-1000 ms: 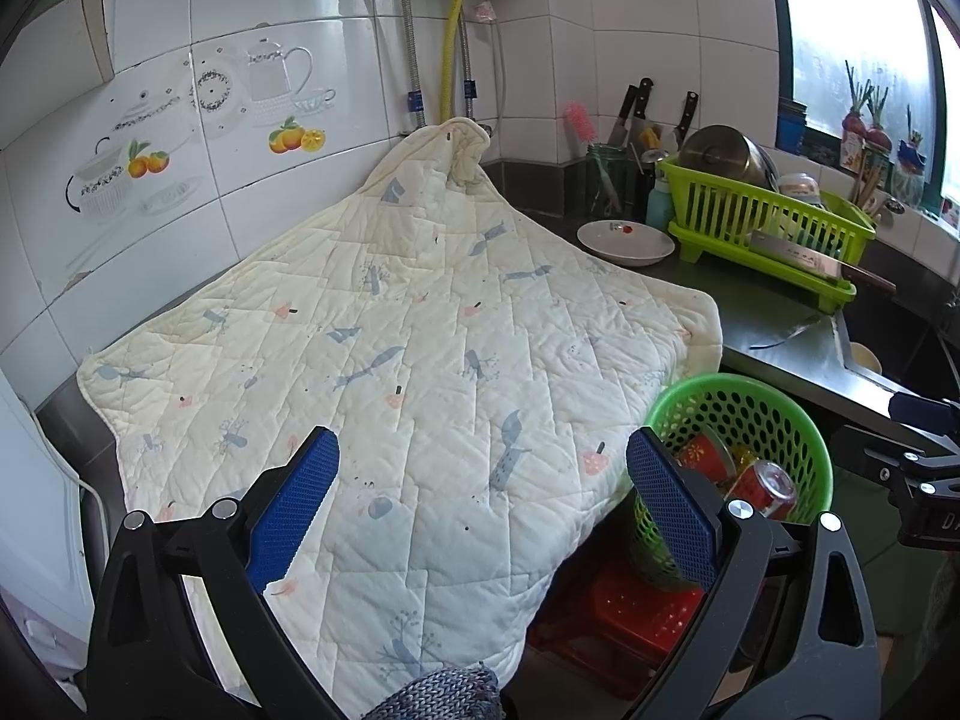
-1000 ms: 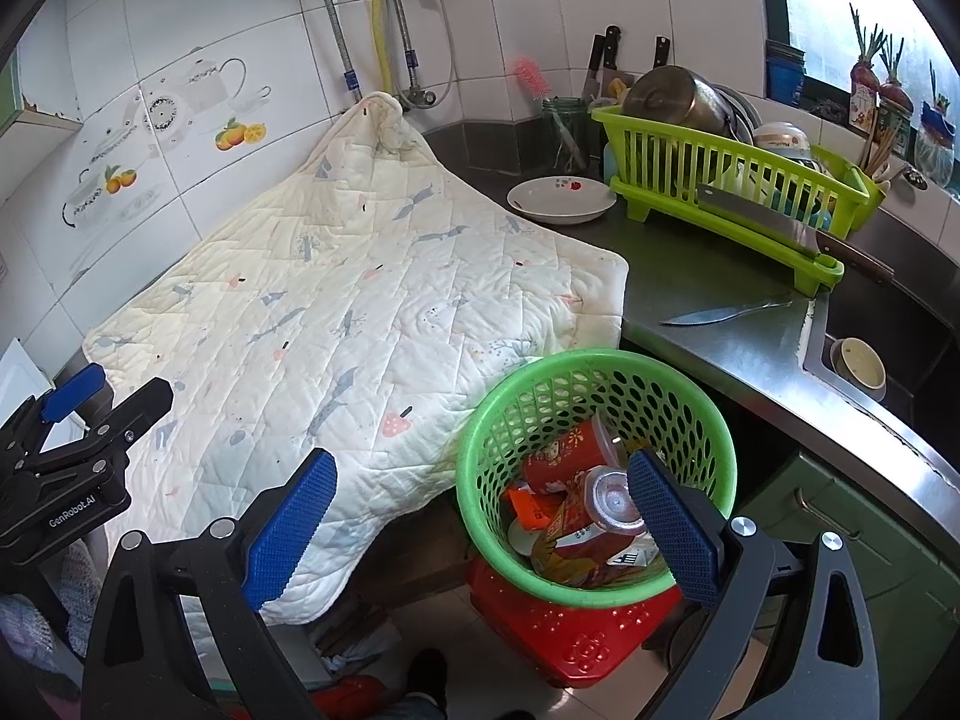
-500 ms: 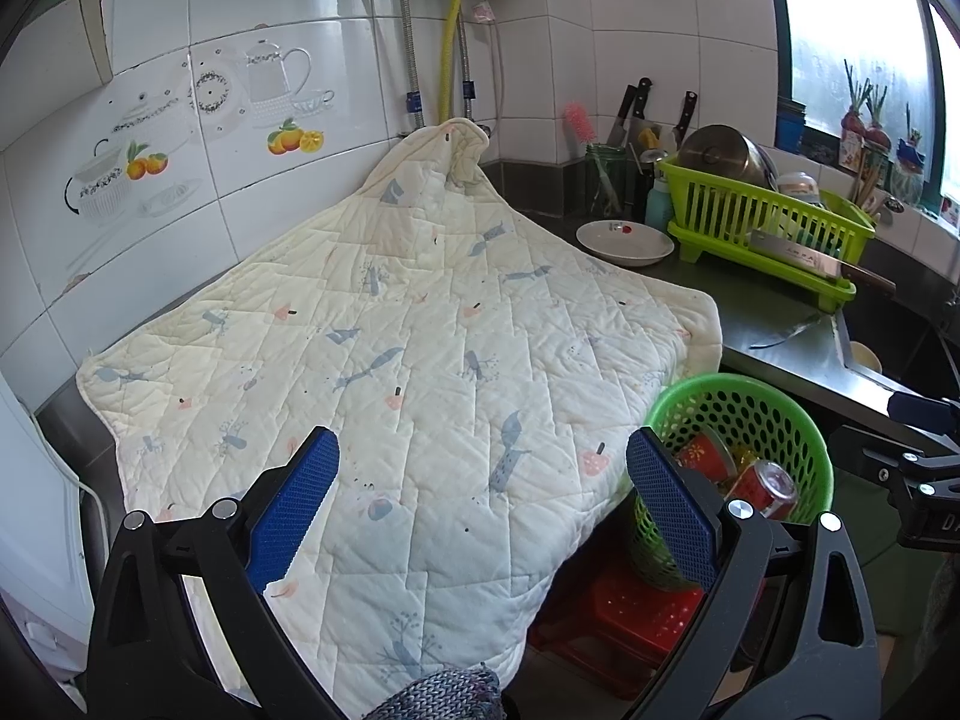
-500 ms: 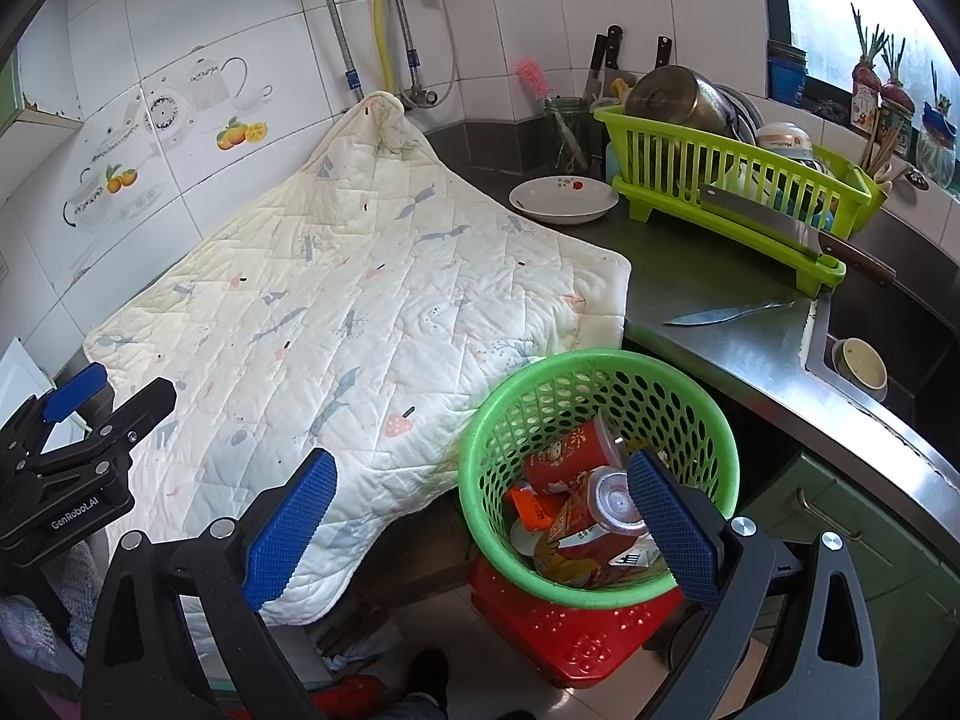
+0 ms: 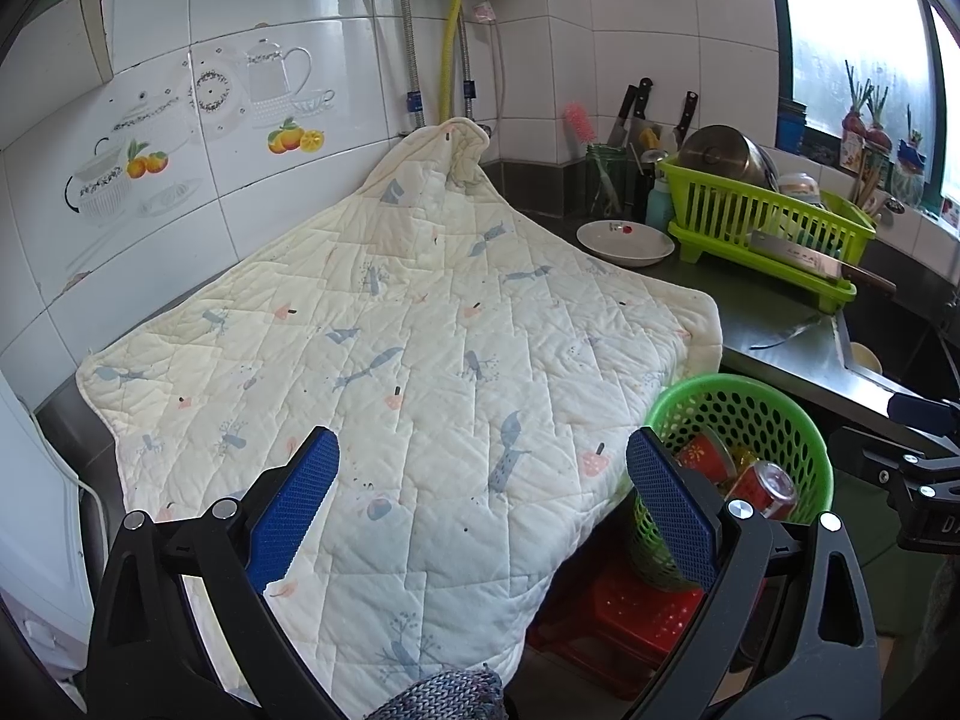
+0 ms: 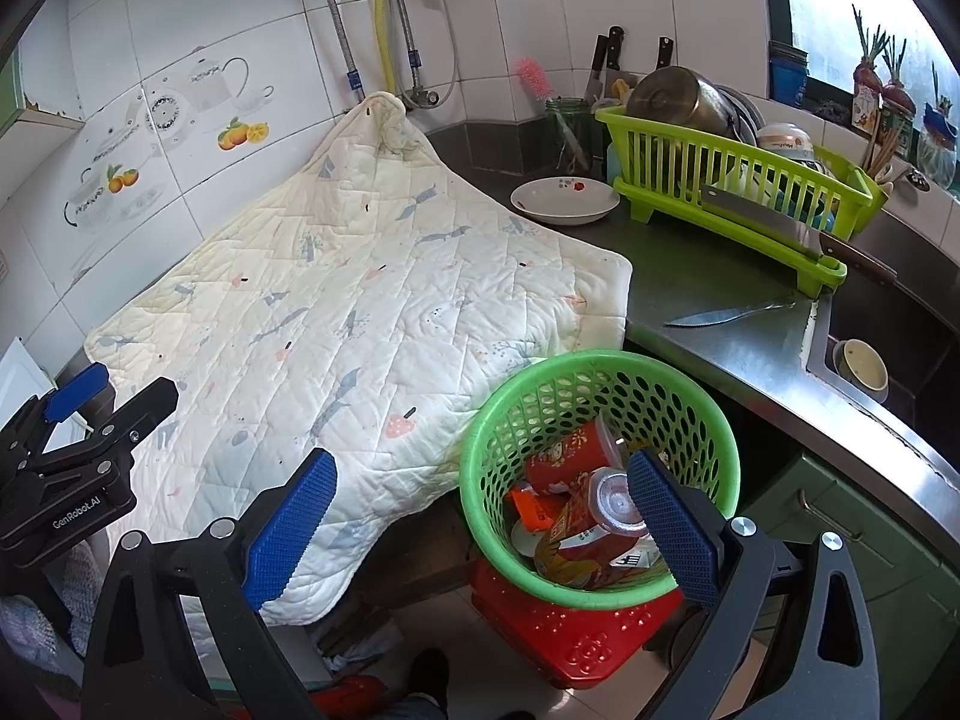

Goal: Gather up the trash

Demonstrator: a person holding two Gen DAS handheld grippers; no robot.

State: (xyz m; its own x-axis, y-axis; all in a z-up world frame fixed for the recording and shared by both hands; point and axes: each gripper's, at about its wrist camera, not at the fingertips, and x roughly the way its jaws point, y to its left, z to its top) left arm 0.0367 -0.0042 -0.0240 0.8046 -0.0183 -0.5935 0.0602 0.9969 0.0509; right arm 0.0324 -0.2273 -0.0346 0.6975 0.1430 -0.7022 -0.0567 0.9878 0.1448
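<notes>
Tiled kitchen corner w/ a dark steel counter [image 6: 738, 336]; teapot-and-fruit decals on the wall tiles. Landmark: green trash basket [image 6: 600, 372], which sits on a red plastic stool [image 6: 576, 636] on the floor, just in front of the counter edge.

A cream quilted cloth [image 6: 360, 300] covers the counter left of the basket, its near edge hanging down beside the basket rim and its far corner bunched up against the wall pipes. Inside the basket: a red paper cup [image 6: 564, 450], a drink can [image 6: 606, 498] lying top-up, an orange wrapper and other scraps; the rest is too jumbled to tell apart.

Behind the basket on bare counter: a white plate [image 6: 564, 201], then a lime dish rack [image 6: 738, 180] w/ a steel pot and bowls, a cleaver [image 6: 792, 234] resting along its front edge. A knife [image 6: 726, 312] lies flat on the counter just beyond the basket's far-right side. Sink w/ a small cup in it is further right.

Right gripper [image 6: 480, 528]: jaws wide apart, nothing between them, hovering above the basket's near-left rim; right pad overlaps the basket opening. Left gripper [image 5: 480, 510]: also spread wide, empty, over the cloth's hanging edge left of the basket.
</notes>
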